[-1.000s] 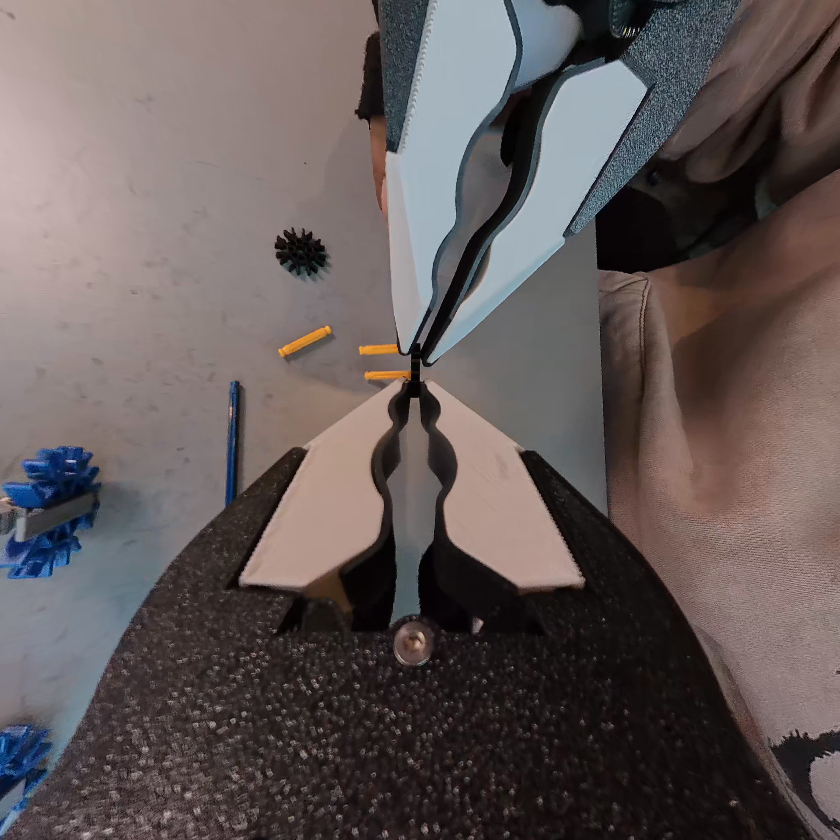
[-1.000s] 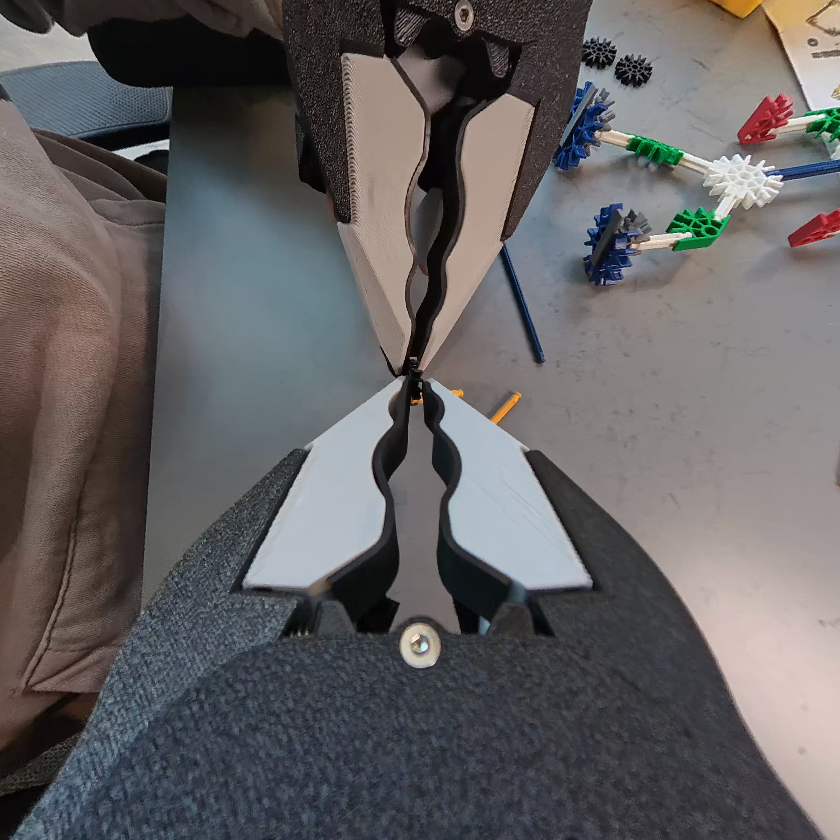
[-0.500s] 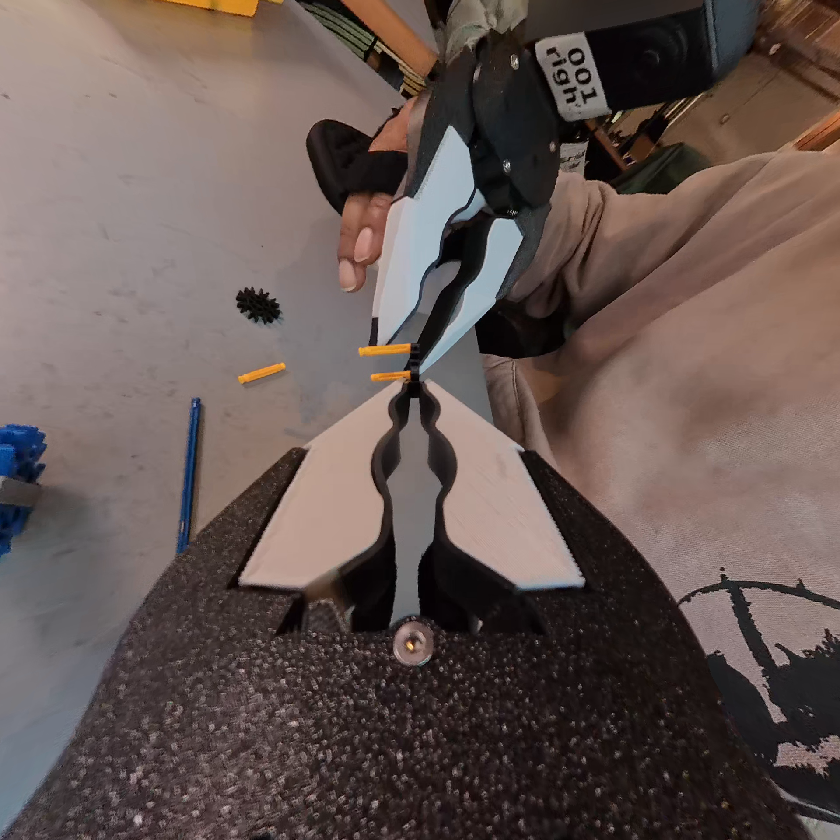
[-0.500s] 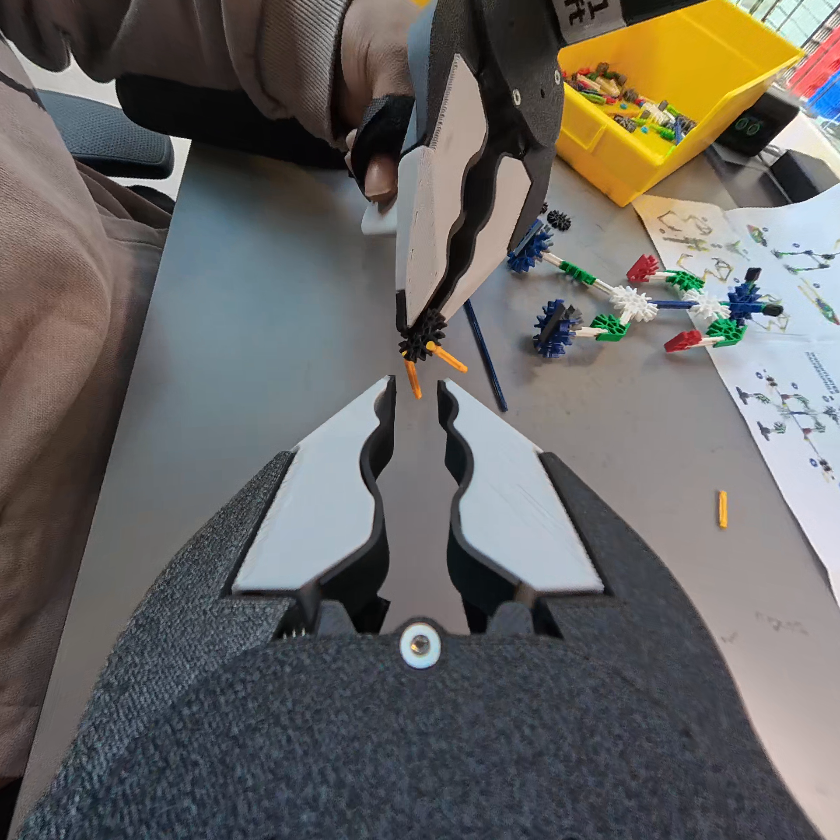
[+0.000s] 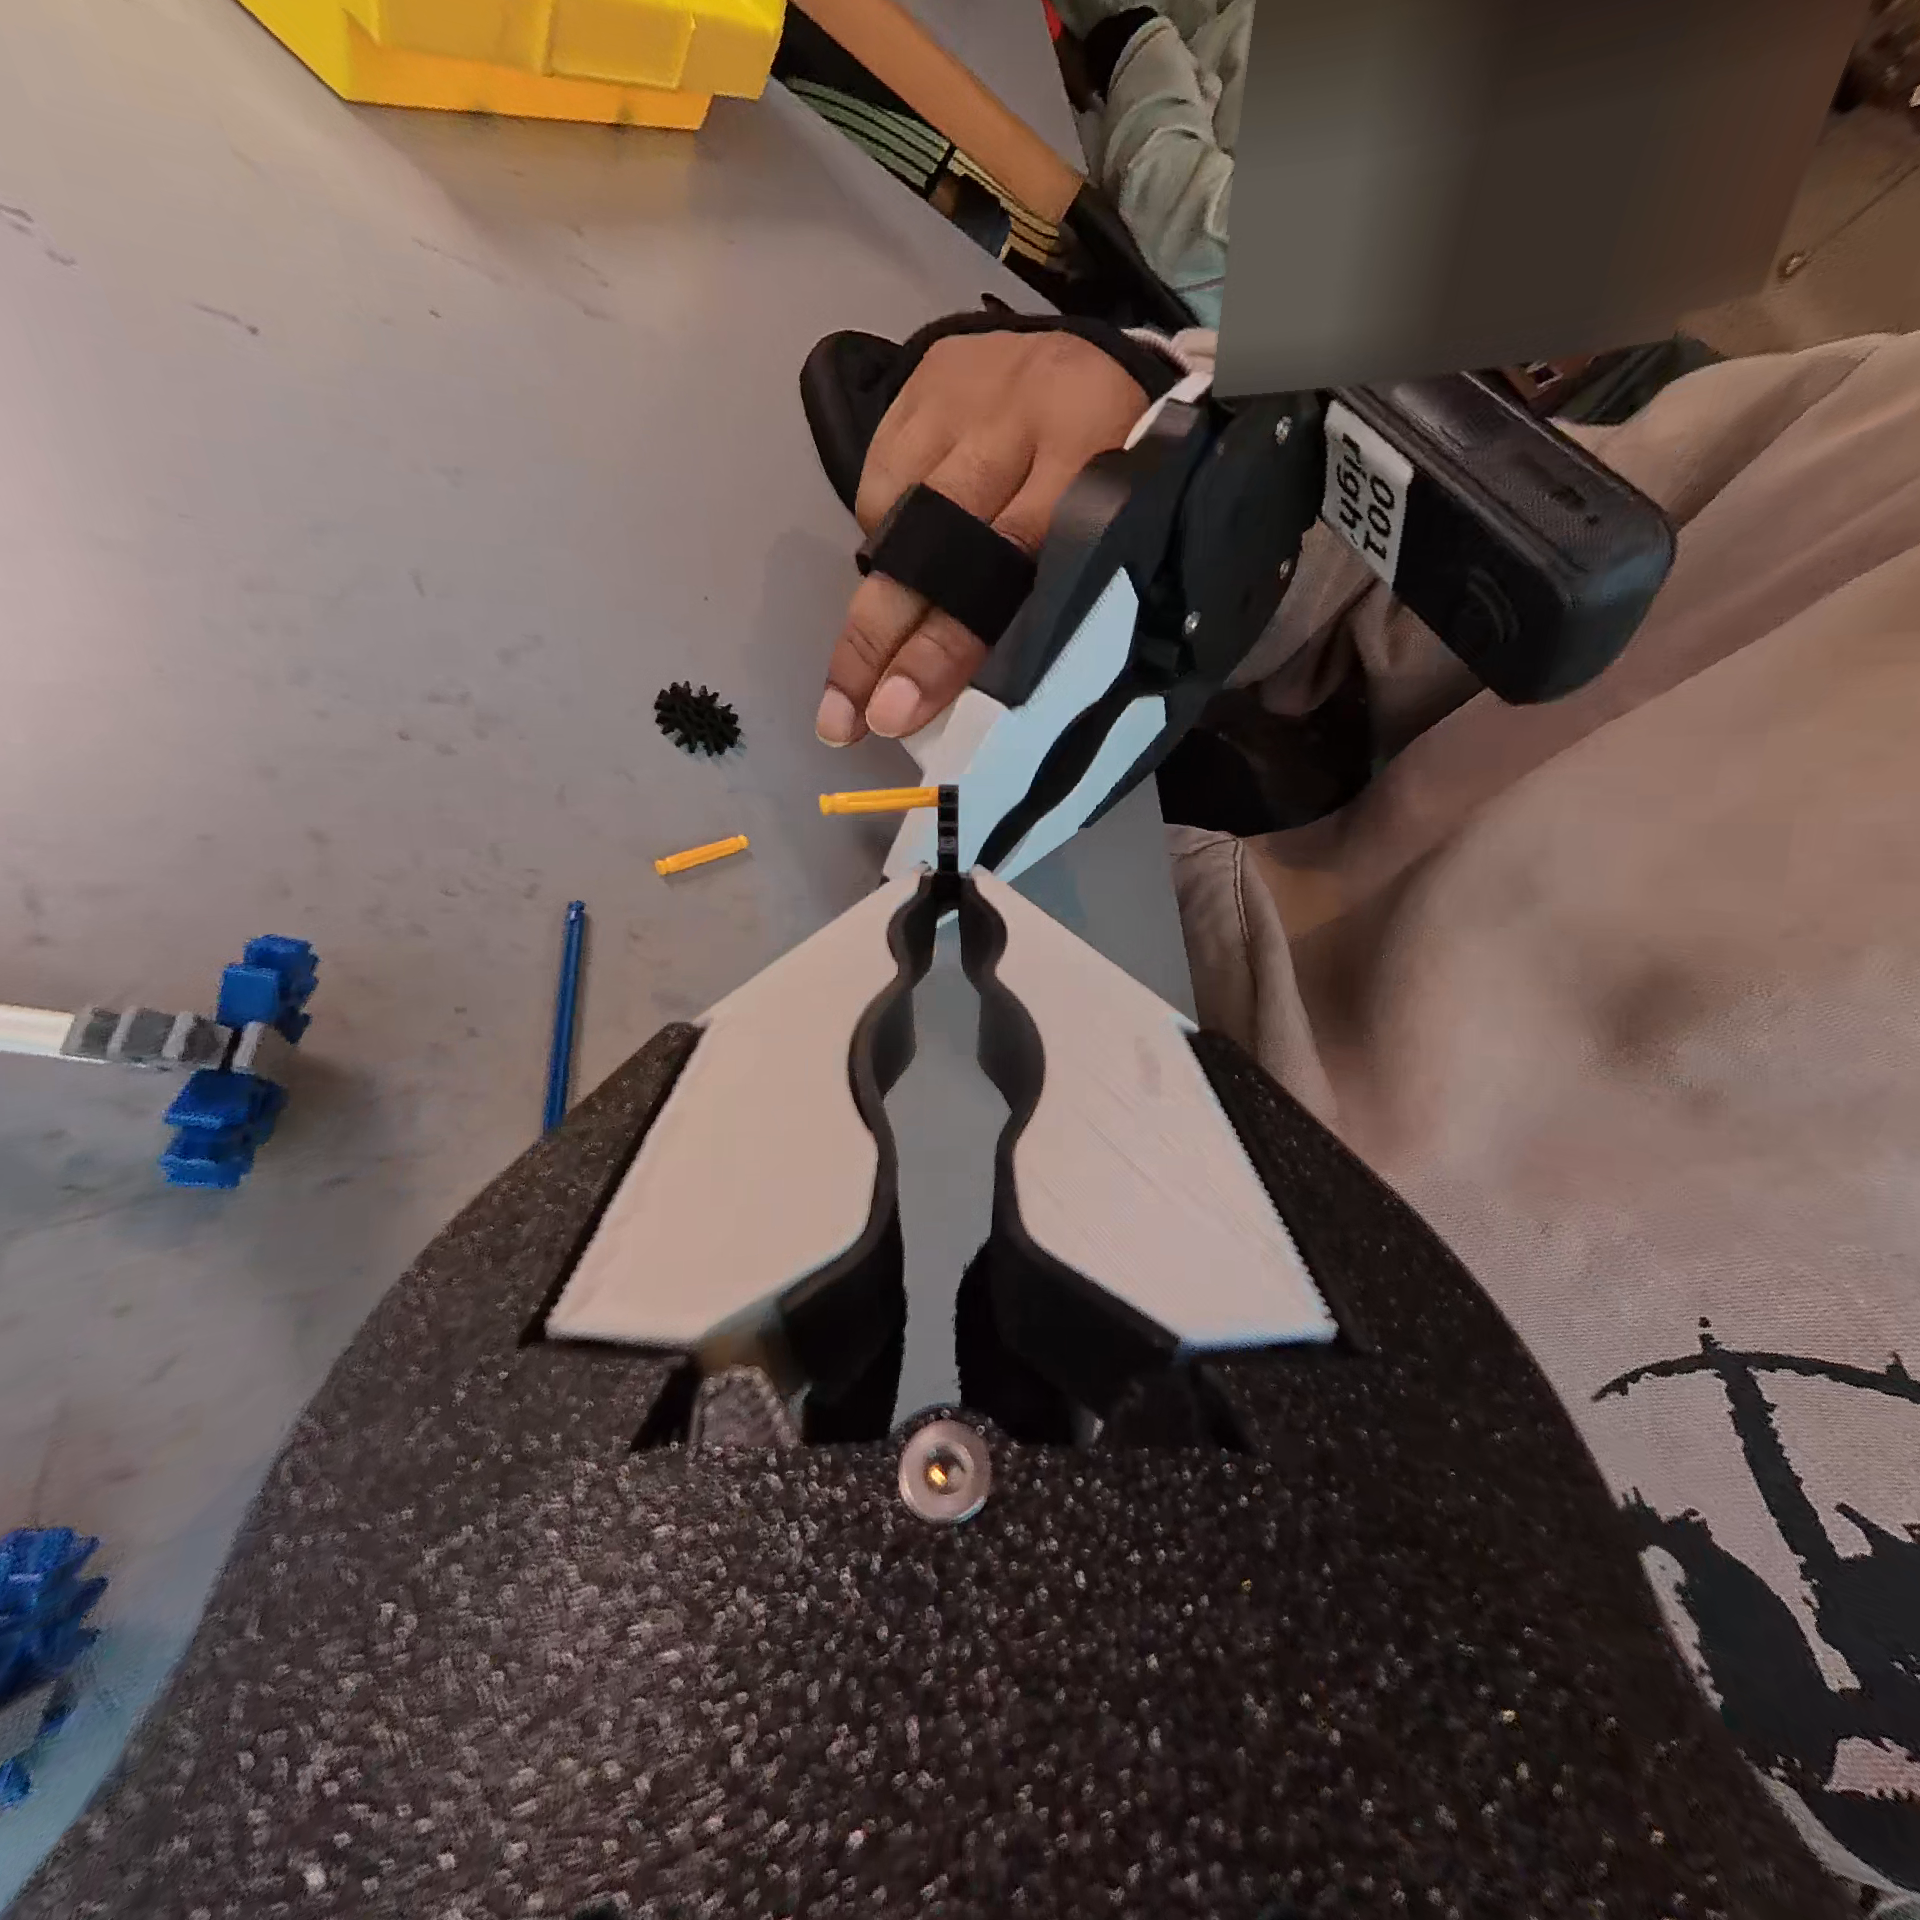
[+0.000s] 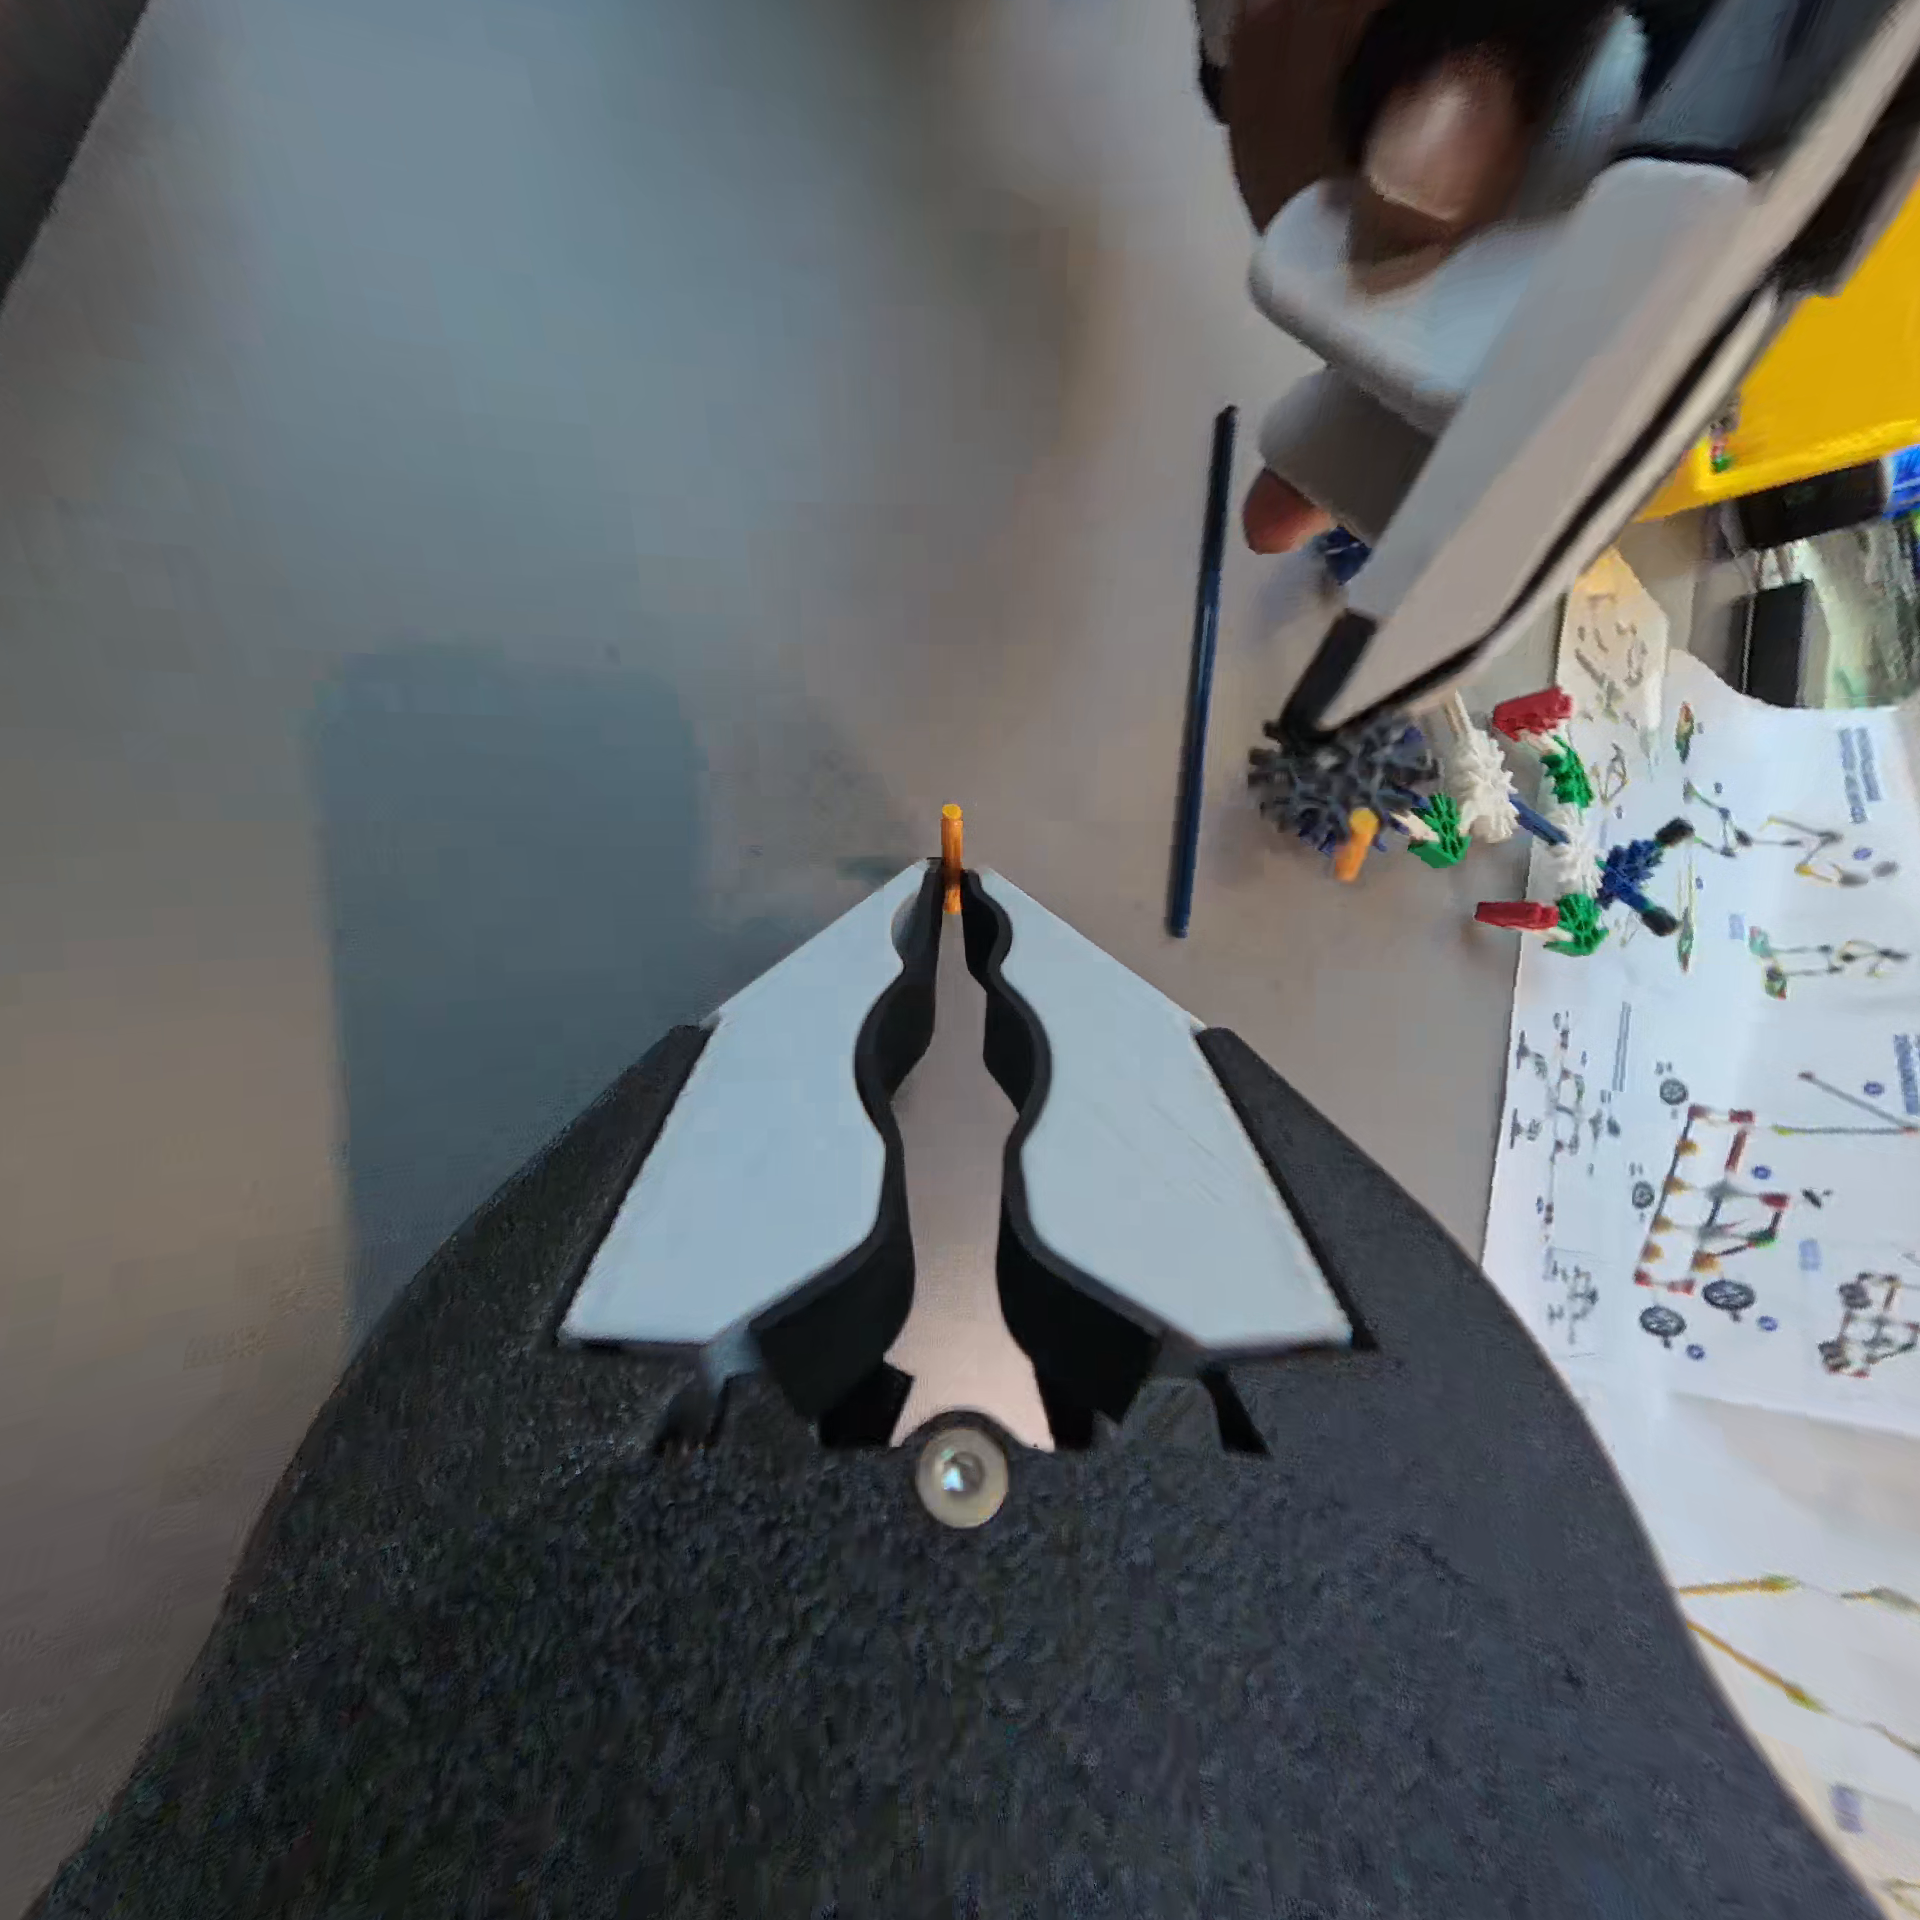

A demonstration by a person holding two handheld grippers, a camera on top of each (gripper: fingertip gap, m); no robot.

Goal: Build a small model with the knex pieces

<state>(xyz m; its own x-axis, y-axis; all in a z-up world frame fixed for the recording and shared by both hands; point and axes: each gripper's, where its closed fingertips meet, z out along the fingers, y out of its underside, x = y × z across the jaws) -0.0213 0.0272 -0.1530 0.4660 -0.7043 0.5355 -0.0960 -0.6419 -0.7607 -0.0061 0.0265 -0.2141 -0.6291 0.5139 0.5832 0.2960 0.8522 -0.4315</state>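
L gripper (image 5: 943,878) is clamped on a black hub (image 5: 948,831) at frame center, one orange rod (image 5: 878,801) plugged in, pointing left. R gripper (image 6: 951,883) is pinched on a 2nd orange rod (image 6: 951,844), center of its view. Hub is seen upper right there. Judged best: rod kept aligned w/ socket, pushed straight.
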